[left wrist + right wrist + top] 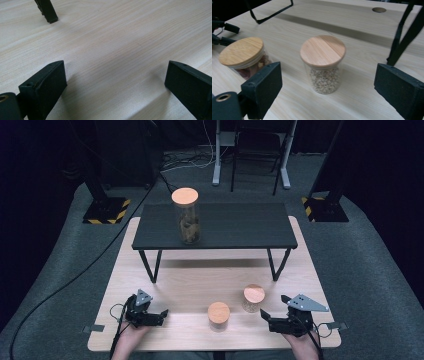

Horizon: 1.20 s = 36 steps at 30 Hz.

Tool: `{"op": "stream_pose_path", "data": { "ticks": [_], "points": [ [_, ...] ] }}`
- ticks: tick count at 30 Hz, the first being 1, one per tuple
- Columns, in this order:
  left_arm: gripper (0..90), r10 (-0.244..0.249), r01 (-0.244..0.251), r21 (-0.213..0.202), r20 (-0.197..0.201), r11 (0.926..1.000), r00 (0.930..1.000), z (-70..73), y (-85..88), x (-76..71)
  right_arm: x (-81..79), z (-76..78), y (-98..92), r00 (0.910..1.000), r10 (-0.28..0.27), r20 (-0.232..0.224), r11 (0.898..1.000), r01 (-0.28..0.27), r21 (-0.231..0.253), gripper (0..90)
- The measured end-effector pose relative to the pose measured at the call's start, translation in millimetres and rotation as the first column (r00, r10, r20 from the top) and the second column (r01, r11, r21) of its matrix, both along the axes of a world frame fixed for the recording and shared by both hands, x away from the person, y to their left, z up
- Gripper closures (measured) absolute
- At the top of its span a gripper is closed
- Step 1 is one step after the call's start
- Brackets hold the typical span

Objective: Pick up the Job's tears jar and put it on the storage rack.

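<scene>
The right claw (263, 316) is wide open with nothing in it, and it points at the small jar of grains (323, 65), which stands on the counter (175, 285) just in front of it with bare wood all around. The other small jar (243, 56) is partly hidden behind one jaw in the right gripper view, so what is inside is hard to tell. The left claw (161, 312) lies low on the counter, well away from the jar of grains, open and holding nothing.

Two jars (218, 313) (254, 297) — before raised shelf (235, 222)

Wood table (190, 275): 2 jars (254, 298), blk bench (235, 222)
</scene>
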<state>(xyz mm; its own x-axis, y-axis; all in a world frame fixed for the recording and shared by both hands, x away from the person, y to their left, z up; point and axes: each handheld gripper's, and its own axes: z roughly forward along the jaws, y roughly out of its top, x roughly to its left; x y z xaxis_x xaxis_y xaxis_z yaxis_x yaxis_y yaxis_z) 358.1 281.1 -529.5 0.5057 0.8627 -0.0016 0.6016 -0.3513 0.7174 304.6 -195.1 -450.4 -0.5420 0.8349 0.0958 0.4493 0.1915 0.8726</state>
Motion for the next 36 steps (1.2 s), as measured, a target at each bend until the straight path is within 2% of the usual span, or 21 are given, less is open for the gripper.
{"op": "stream_pose_path", "data": {
  "ticks": [6,20,36],
  "points": [
    [3.2,-0.001,0.001,0.000,0.000,1.0000,1.0000,0.0,0.1,0.2,-2.1,1.8,12.0,0.9994,0.034,0.007,0.999,-0.034,0.001,7.3],
    [2.8,-0.001,0.001,0.003,-0.003,1.0000,1.0000,0.0,0.1,0.8,-7.4,4.4,34.4,0.9967,0.059,0.056,0.998,-0.060,0.010,8.4],
    [2.5,0.003,-0.003,0.004,-0.004,1.0000,1.0000,0.0,0.1,0.9,-10.4,2.7,63.7,0.9918,0.094,0.087,0.995,-0.096,0.023,7.6]
  ]
}}
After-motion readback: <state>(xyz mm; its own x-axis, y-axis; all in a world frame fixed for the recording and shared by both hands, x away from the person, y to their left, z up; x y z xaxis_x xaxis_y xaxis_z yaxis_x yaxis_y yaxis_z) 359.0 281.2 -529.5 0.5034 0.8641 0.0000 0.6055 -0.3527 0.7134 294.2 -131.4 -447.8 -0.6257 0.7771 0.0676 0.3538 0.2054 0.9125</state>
